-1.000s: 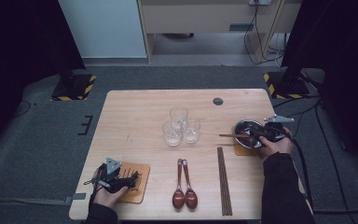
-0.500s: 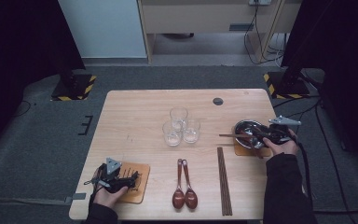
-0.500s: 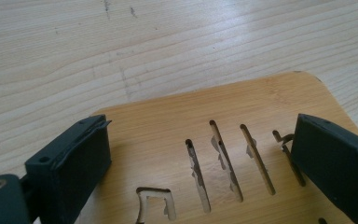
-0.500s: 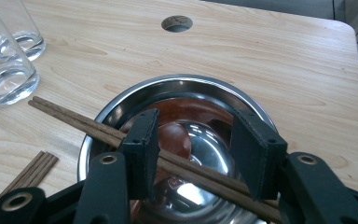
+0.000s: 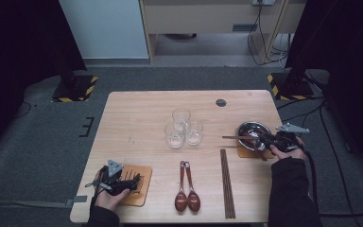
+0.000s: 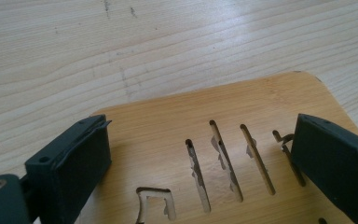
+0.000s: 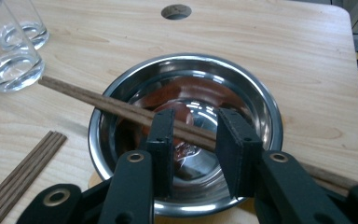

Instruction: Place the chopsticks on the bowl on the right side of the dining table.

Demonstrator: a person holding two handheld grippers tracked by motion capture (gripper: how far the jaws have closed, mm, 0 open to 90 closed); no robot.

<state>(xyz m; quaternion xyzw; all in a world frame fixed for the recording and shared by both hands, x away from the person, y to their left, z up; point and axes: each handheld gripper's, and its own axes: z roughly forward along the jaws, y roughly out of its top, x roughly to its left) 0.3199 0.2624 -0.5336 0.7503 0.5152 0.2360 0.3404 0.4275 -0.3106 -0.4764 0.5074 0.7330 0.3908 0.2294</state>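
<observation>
Across the rim of the bowl [image 7: 185,135] lies a pair of chopsticks [image 7: 116,107], bridging it from the glass side to the right edge. The right hand-held gripper [image 7: 195,149] stands over them with its jaws astride the sticks; the jaws have just been closing, yet a gap remains on each side and the pads do not press, so it is open. The straddling stance probably serves to take the sticks at mid-length, where they balance.

The bowl is round polished steel, mirror-bright inside, and sits on a thin wooden coaster [image 5: 246,151] at the right side of the desk [image 5: 137,118]. The chopsticks are slim, dark brown, straight-grained wood. A second bundle of sticks [image 5: 226,182] lies flat just left of the bowl, nearer the person. Two glossy red-brown spoons [image 5: 186,194] lie side by side further left. Three clear glasses [image 5: 183,127] stand clustered left of the bowl, farther from the person.

Far left of the bowl, the left hand-held gripper [image 5: 116,178] hovers over a second coaster [image 6: 233,140], jaws spread wide, open and holding nothing. This coaster is pale bamboo with rounded corners and cut-through slots. The desk top is light wood with fine grain and a round cable hole [image 5: 221,102].
</observation>
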